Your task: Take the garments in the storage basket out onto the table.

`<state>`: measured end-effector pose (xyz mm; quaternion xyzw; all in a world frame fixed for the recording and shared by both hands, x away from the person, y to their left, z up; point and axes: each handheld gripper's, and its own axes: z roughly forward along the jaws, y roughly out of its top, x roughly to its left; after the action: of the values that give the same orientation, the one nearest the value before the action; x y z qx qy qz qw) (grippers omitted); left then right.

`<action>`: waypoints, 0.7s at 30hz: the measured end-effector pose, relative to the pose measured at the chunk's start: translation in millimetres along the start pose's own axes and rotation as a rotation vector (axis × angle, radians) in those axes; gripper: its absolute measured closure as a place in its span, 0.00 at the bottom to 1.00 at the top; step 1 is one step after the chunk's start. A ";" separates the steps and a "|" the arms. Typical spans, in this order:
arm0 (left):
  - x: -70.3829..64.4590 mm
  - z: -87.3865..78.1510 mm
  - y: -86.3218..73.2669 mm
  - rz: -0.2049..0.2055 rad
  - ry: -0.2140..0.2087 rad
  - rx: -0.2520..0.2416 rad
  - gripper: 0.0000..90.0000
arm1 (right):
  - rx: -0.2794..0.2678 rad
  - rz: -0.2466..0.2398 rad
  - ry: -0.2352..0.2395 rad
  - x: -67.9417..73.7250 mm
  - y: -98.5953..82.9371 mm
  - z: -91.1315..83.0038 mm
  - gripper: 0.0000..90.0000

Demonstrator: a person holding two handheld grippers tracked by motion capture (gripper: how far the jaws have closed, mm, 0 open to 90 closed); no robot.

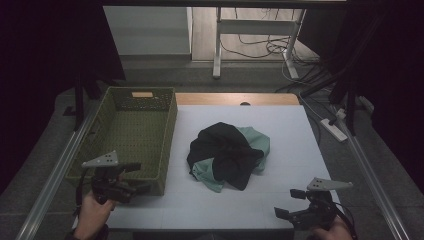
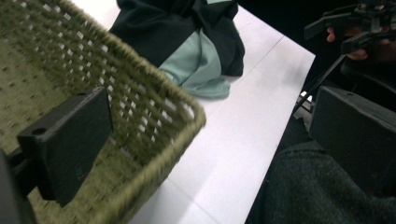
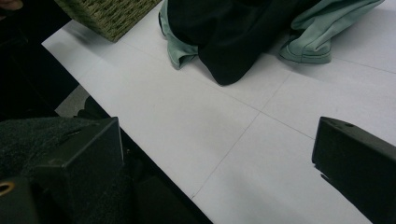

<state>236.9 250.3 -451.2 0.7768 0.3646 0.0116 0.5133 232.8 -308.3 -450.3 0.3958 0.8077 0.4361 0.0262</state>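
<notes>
A crumpled heap of black cloth [image 1: 226, 152] and mint-green cloth [image 1: 256, 141] lies on the white table [image 1: 280, 200], well ahead of both grippers and between them. The heap has no clear long axis; a green fold pokes out toward the near left edge. The left gripper [image 1: 137, 177] hovers at the near corner of the green woven basket [image 1: 145, 130], jaws spread wide, holding nothing. The right gripper [image 1: 290, 203] sits low at the table's near edge, jaws parted and empty, aimed left toward the heap.
</notes>
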 end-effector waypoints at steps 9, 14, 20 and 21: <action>-1.2 -14.9 -15.4 -0.023 0.035 -0.013 0.00 | 0.001 0.001 -0.001 0.0 0.1 0.3 0.02; -2.6 -21.5 -21.1 -0.026 0.058 -0.029 0.00 | 0.002 0.002 -0.001 -0.1 0.1 0.3 0.02; -6.1 -31.5 -27.8 -0.019 0.112 -0.055 0.00 | 0.002 0.003 0.000 -0.4 0.1 0.3 0.02; -6.2 -33.1 -29.2 -0.022 0.113 -0.060 0.00 | 0.002 0.003 0.000 -0.4 0.1 0.3 0.02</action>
<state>203.2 278.9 -456.9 0.7551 0.4009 0.0606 0.5152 233.2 -308.3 -450.5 0.3971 0.8076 0.4354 0.0253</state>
